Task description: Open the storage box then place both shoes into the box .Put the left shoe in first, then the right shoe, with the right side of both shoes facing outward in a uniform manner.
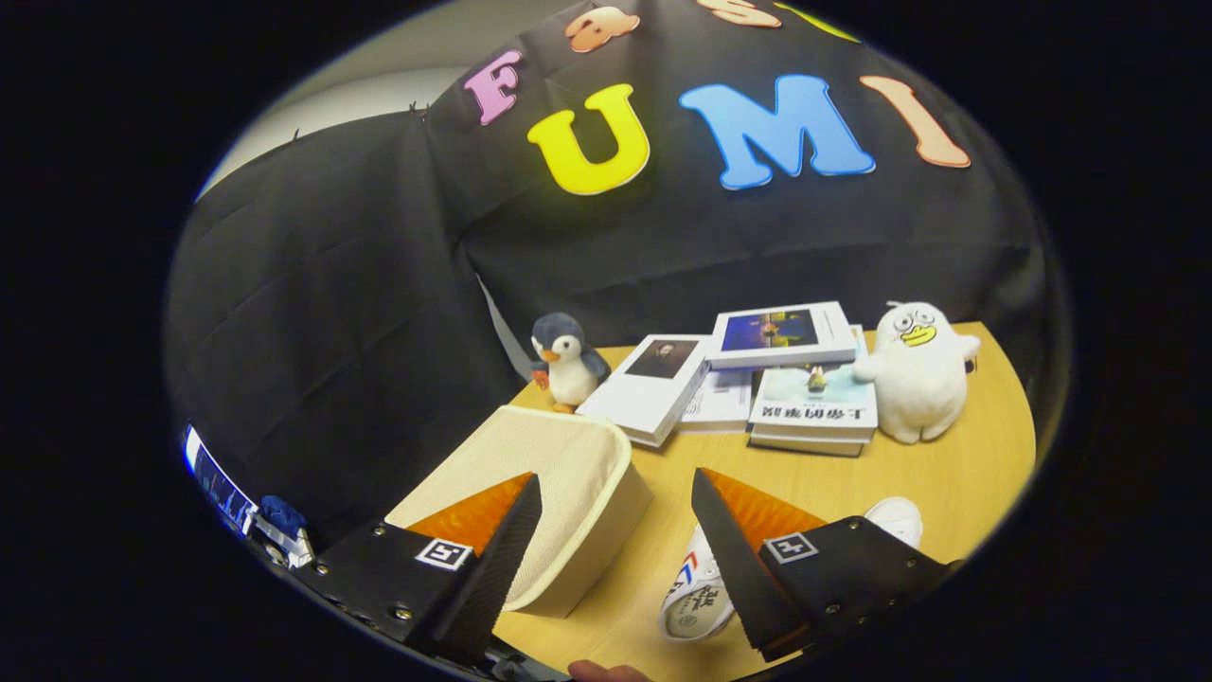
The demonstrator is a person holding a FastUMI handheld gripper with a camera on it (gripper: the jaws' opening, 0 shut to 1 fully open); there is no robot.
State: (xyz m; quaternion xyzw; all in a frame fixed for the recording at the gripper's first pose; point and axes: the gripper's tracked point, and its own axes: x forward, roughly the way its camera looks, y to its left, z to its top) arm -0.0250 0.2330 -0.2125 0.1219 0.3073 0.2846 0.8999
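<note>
Gripper view: gripper (606, 559) released, fingers wide apart, bare table (947, 464) strip between; storage box (568, 493) lower centre-left behind left finger, lid on; white shoe (701, 592) lower centre, mostly hidden by right finger; books (757, 379), penguin (566, 365), white plush (918, 369) crowd far table edge

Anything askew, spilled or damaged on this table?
One thing: a white shoe lies tipped on its side on the table, partly behind the open gripper's right finger. The cream storage box sits upright, lid closed. Books are loosely stacked; nothing spilled.
</note>
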